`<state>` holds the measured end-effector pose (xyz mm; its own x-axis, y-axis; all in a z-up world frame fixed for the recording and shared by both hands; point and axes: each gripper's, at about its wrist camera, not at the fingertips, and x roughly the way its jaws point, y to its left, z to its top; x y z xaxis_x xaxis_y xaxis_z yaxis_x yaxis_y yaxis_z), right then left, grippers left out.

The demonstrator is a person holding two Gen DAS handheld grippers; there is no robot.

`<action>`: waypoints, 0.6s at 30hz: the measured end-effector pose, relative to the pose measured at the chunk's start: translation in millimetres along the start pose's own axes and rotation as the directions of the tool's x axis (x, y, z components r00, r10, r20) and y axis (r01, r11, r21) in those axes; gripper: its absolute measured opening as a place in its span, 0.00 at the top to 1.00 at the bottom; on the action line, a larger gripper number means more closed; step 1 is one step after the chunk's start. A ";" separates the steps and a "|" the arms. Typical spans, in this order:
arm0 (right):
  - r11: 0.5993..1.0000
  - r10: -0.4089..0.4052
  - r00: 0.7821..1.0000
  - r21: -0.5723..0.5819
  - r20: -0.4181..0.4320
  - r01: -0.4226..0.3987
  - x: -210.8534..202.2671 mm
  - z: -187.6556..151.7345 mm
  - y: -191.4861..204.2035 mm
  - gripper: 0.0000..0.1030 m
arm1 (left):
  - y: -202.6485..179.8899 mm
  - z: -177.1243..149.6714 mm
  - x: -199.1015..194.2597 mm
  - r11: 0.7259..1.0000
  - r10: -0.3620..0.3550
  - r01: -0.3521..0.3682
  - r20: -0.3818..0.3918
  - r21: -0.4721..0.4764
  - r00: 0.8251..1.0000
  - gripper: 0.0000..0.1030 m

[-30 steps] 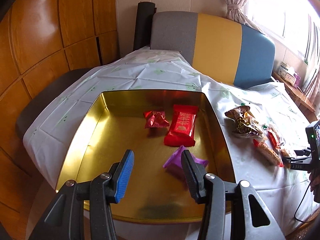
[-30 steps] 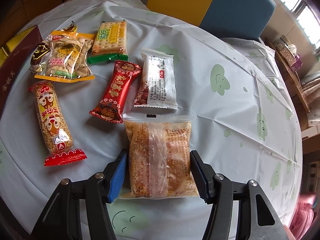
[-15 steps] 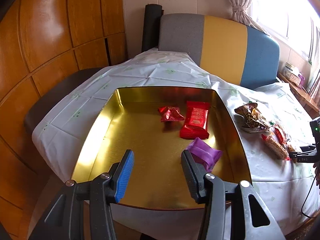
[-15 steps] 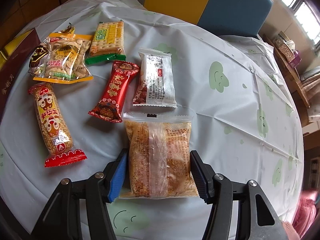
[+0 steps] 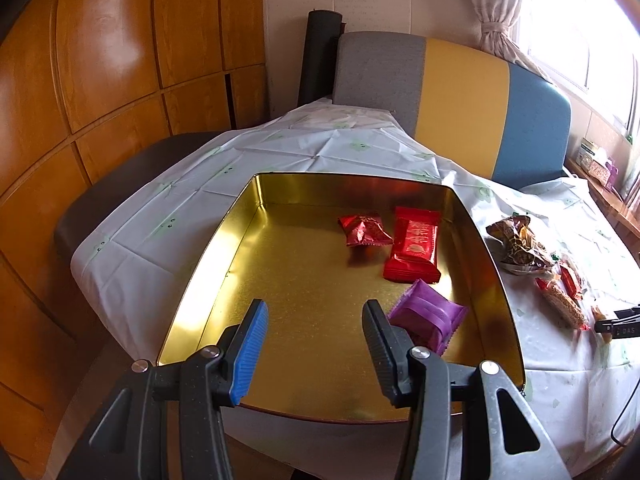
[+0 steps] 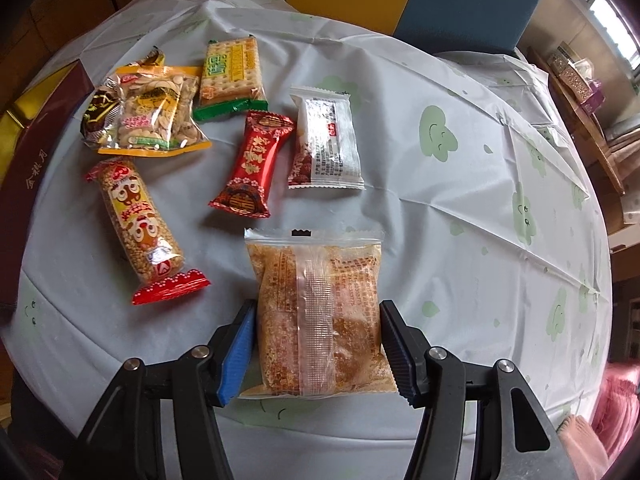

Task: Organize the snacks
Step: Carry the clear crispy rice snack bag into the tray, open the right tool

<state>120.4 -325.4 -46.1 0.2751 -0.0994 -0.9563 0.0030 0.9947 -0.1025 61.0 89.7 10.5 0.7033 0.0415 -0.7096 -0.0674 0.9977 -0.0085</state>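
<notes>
A gold tin tray [image 5: 224,248] holds a purple packet [image 5: 430,314], a red flat packet [image 5: 414,244] and a small crumpled red packet [image 5: 362,230]. My left gripper [image 5: 314,330] is open and empty above the tray's near end, with the purple packet just right of its right finger. My right gripper [image 6: 314,338] is open with its fingers on either side of a clear packet of brown crispy cake [image 6: 318,316] lying on the tablecloth. Other snacks lie beyond it: a rice-puff roll [image 6: 138,224], a red candy bar [image 6: 250,166], a white packet [image 6: 326,140], a cracker packet [image 6: 230,72] and a peanut bag [image 6: 154,114].
The table wears a white cloth with green smiley prints [image 6: 460,184]. The tray's dark outer wall [image 6: 28,160] shows at the left of the right wrist view. A grey, yellow and blue chair back [image 5: 452,100] stands behind the table. Wooden panelling [image 5: 100,60] is at the left.
My left gripper has pulled back and up from the tray, leaving the purple packet lying in it. My right gripper has stayed around the crispy cake packet.
</notes>
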 end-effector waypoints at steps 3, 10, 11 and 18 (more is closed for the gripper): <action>1.000 0.031 0.998 -0.003 0.046 -0.031 -16.5 2.7 5.9 0.42 | 1.9 0.1 0.9 1.000 0.005 -0.005 0.000 -0.008 1.000 0.52; 0.993 0.096 0.988 -0.078 0.119 -0.087 -42.7 11.7 46.2 0.41 | 5.7 -0.2 1.3 1.000 0.004 -0.004 -0.001 -0.016 1.000 0.52; 0.992 0.106 0.987 -0.087 0.125 -0.095 -45.1 13.0 51.4 0.41 | 6.0 -0.2 0.9 1.000 0.005 -0.005 0.000 -0.016 1.000 0.52; 0.969 0.206 0.961 -0.173 0.185 -0.174 -74.4 9.5 105.1 0.42 | 10.0 -0.2 2.3 1.000 0.002 -0.002 -0.003 -0.031 1.000 0.52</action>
<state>109.4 -213.2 16.9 0.4430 0.1141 -0.8892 -0.2115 0.9772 0.0200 61.9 99.9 8.6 0.7010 0.0432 -0.7119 -0.0910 0.9954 -0.0291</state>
